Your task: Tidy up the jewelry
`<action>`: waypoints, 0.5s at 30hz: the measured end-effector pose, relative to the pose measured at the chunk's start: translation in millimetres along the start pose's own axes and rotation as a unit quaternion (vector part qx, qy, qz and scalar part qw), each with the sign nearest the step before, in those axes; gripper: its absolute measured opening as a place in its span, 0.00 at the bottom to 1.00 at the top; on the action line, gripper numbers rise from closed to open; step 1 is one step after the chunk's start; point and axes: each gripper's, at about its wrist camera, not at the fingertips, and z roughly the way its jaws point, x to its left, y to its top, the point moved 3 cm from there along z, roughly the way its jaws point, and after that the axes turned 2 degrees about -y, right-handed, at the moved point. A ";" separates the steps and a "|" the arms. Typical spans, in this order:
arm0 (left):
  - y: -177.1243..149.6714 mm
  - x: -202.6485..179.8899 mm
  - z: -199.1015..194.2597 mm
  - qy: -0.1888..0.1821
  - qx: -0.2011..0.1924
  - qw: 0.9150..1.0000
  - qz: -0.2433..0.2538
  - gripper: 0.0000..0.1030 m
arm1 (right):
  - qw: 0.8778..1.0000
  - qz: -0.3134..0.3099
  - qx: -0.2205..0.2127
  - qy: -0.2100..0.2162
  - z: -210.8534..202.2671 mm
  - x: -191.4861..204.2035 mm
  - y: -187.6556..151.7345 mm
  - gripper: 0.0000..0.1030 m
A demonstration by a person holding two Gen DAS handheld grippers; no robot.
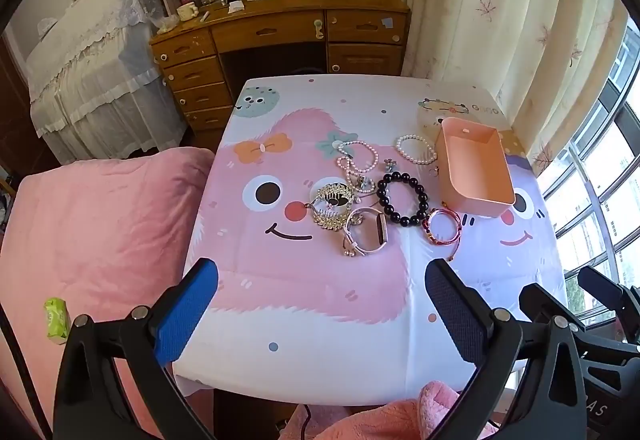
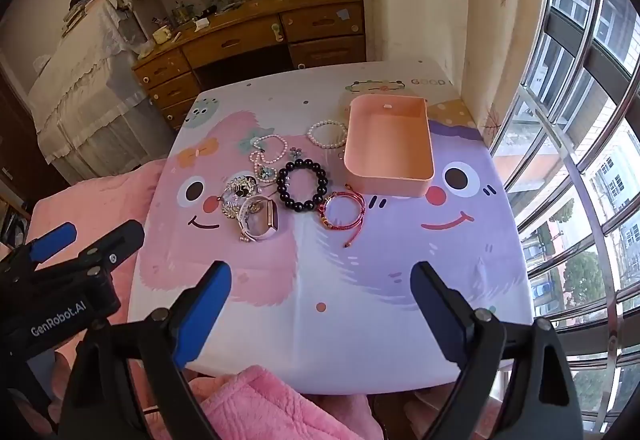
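Peach tray (image 2: 352, 143) beside black bead bracelet (image 2: 302, 184), pearls (image 2: 327, 134), left gripper (image 1: 322, 304) and right gripper (image 2: 321, 304) wide, empty

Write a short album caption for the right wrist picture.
Open right gripper hangs above a cartoon tablecloth, where bracelets lie beside an empty peach tray.

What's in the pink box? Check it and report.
Empty. The pink box shows only its bare floor in both views; all the jewelry lies outside it on the table.
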 end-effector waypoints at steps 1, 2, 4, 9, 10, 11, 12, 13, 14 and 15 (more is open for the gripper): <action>0.4 -4.8 -1.2 0.010 -0.002 1.000 0.005 0.99 | 1.000 -0.001 -0.001 -0.001 0.1 -0.3 -0.1 0.89; 2.5 -5.8 -1.3 0.010 0.001 1.000 0.005 0.99 | 1.000 -0.001 -0.003 -0.003 0.3 -0.9 -0.3 0.89; -0.8 -7.5 -0.8 0.006 -0.001 1.000 0.005 0.99 | 1.000 -0.003 -0.005 -0.007 0.3 -3.2 -1.3 0.89; -6.3 -9.7 7.8 0.009 0.016 1.000 0.023 0.99 | 1.000 -0.016 -0.006 -0.018 -4.1 4.6 0.0 0.89; -7.1 -10.0 8.1 0.010 0.016 1.000 0.025 0.99 | 1.000 -0.012 -0.001 -0.010 -4.6 -0.8 4.0 0.89; -8.1 -10.5 8.4 0.012 0.015 0.999 0.027 0.99 | 1.000 -0.011 0.000 -0.010 -4.7 1.1 2.9 0.89; -9.3 -11.1 8.7 0.012 0.015 0.999 0.029 0.99 | 1.000 -0.010 0.001 -0.011 -4.5 3.2 1.4 0.89; -10.7 -11.6 9.0 0.012 0.015 0.999 0.031 0.99 | 1.000 -0.011 0.002 -0.010 -4.1 1.4 1.1 0.89; -12.3 -12.3 9.4 0.010 0.014 0.999 0.032 0.99 | 1.000 -0.009 0.003 -0.010 -4.9 1.4 0.7 0.89; -14.1 -13.1 9.8 0.009 0.014 0.999 0.035 0.99 | 1.000 -0.006 0.003 -0.010 -5.9 1.3 0.3 0.89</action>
